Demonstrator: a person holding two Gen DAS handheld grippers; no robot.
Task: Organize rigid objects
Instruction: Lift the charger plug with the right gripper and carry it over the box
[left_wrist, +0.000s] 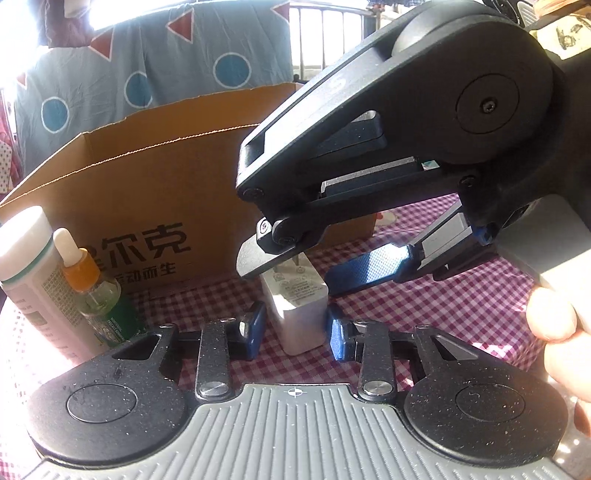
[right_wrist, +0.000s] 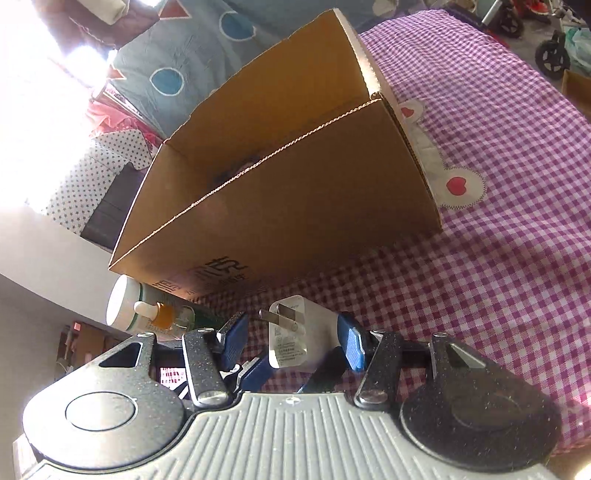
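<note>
Status: early in the job, as far as I can judge. Almost nothing visible inside the cardboard box (right_wrist: 280, 177) — only a dark patch low in it that I can't identify.

Charger (left_wrist: 295, 306) (white wall plug, prongs up) stands on the checked cloth (left_wrist: 443, 306) just in front of the box. My left hand-held gripper (left_wrist: 295, 328) has it: jaws narrow, a blue pad tight on each side of the charger body. Reads as a grip, not yet lifted.

Right hand-held gripper (right_wrist: 291, 343) is about half open and holds nothing. In the left wrist view it hangs above the charger, its upper finger just over the prongs, the lower blue pad off to the right and clear. In its own view the charger sits between its fingers on screen, but the left pad is clearly off it and I can't confirm any contact on the other side. A person's fingers (left_wrist: 554, 317) show on its handle at the right edge.

Still out of the box, left of the charger and near the box front:
- white tube (left_wrist: 33, 269) with a white cap
- dropper bottle (left_wrist: 92, 288), orange collar, green label, touching or just beside the tube

Remaining: charger into the box, then tube and dropper bottle. Can't tell whether more items lie out of view.
</note>
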